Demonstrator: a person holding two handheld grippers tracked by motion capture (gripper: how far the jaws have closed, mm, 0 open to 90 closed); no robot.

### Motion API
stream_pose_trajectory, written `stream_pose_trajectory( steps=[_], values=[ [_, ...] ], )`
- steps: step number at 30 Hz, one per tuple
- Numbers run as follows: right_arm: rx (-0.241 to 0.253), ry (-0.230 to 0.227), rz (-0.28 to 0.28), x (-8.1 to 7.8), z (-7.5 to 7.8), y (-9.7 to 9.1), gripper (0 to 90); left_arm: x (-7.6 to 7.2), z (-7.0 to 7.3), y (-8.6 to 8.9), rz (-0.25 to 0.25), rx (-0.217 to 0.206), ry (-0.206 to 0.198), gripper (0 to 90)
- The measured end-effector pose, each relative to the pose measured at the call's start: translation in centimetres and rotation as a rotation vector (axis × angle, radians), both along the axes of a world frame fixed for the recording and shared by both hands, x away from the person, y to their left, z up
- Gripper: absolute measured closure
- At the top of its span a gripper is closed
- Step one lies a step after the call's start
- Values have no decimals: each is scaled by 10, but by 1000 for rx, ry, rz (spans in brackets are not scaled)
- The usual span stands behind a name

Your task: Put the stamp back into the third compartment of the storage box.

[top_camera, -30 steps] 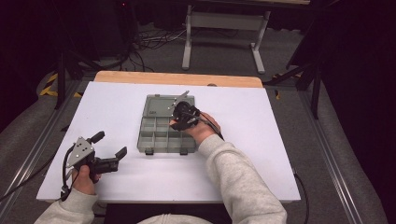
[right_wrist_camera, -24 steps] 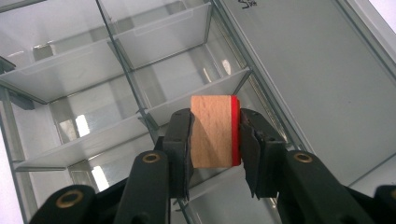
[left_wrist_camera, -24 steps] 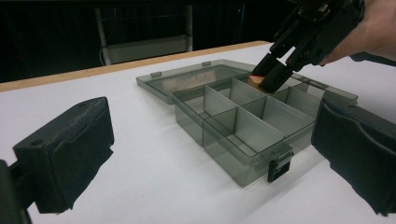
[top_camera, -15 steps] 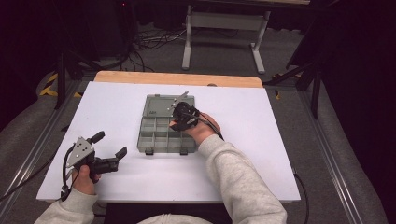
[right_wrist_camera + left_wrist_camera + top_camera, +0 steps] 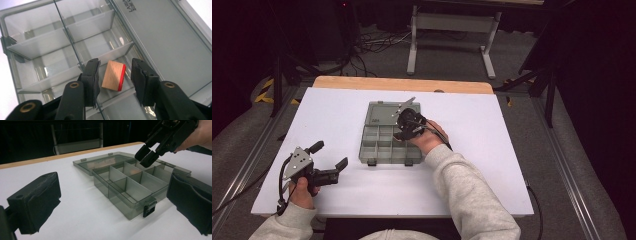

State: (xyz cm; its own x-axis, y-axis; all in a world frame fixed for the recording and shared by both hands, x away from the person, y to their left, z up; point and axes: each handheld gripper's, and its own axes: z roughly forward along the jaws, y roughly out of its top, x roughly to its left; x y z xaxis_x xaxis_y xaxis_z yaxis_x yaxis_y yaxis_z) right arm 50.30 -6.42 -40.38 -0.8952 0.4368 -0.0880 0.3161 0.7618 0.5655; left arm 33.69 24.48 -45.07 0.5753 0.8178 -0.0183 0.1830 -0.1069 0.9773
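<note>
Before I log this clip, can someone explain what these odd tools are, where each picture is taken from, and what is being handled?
A person holds a hand-held two-jaw gripper in each hand. One camera looks down from above; the other two ride on the grippers.

On the white table lies an open grey compartment box. The left gripper waits beside it, open. The right gripper hangs over a compartment where a small wooden block with one red edge lies. Its jaws have just been opening; the block sits between them, apparently let go.

Clear grey plastic compartment box (image 5: 384, 145): mid-table on white rectangular tabletop (image 5: 492, 165), lid open behind it. Small red-edged wooden block (image 5: 114, 75): in one compartment, next to the lid hinge.
</note>
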Motion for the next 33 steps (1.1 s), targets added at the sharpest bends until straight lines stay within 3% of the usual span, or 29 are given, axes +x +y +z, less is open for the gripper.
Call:
stream_pose_trajectory(
  steps=[10,15,24,33],
  values=[
    [36,-42,6,-15,16,-1,443,-1,0,0,3,1,0,2],
    [87,-21,-9,-20,25,-5,302,-1,0,0,7,-3,-3,2],
    [138,-40,-19,-30,36,-12,84,-1,0,0,6,-3,1,2],
    [165,-62,-24,-40,43,-19,11,-1,0,0,7,1,2,2]
  ],
)
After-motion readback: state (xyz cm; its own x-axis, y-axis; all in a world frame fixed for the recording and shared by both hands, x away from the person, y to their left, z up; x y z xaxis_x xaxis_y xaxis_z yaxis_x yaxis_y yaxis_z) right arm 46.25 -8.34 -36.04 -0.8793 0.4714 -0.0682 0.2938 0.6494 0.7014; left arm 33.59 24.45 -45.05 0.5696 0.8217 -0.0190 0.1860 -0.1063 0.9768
